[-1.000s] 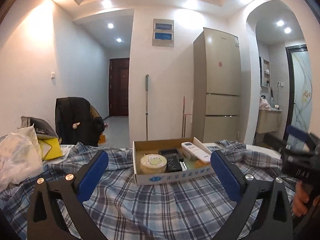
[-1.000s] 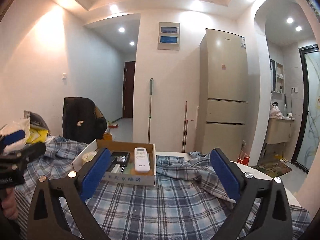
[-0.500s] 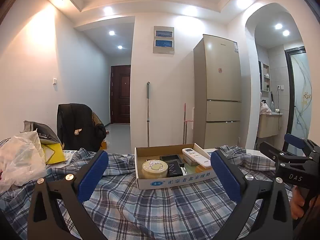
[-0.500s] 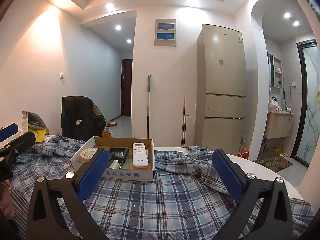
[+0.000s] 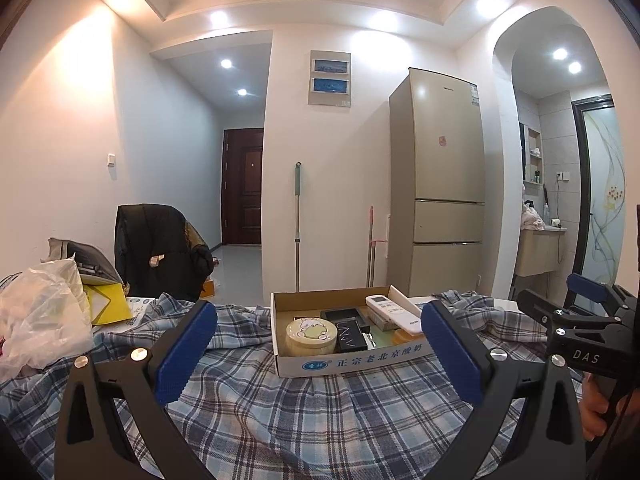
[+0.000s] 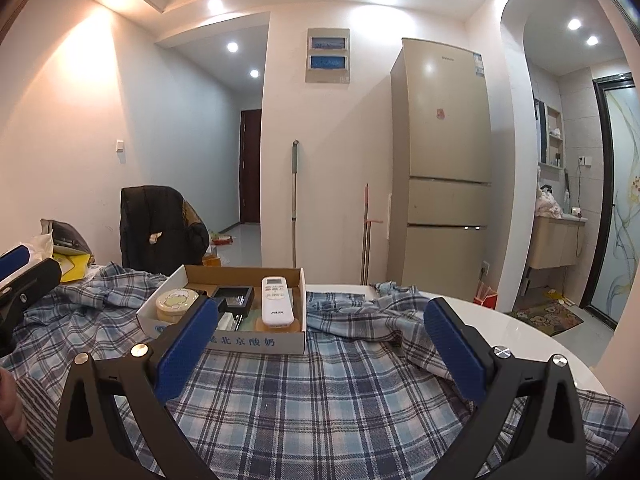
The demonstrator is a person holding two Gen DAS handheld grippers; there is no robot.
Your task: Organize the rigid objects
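Plaid cloth (image 5: 304, 412) over tabletop; cardboard box (image 5: 352, 356) toward far edge. Left gripper (image 5: 316, 344), right gripper (image 6: 320, 340): both spread, empty. Bare white tabletop rim (image 6: 520, 320) seen from right wrist only.

Cardboard box (image 6: 256, 342) front wall partly hidden behind right gripper (image 6: 318, 354) left finger; printed text cut short there. Items under white remote (image 6: 276, 306) in box mostly covered, kind unclear. Black case (image 5: 352, 334) lettering too small to read. Right of box, right gripper body cut by left-wrist frame edge; hand (image 5: 596, 412) beneath only partly seen.
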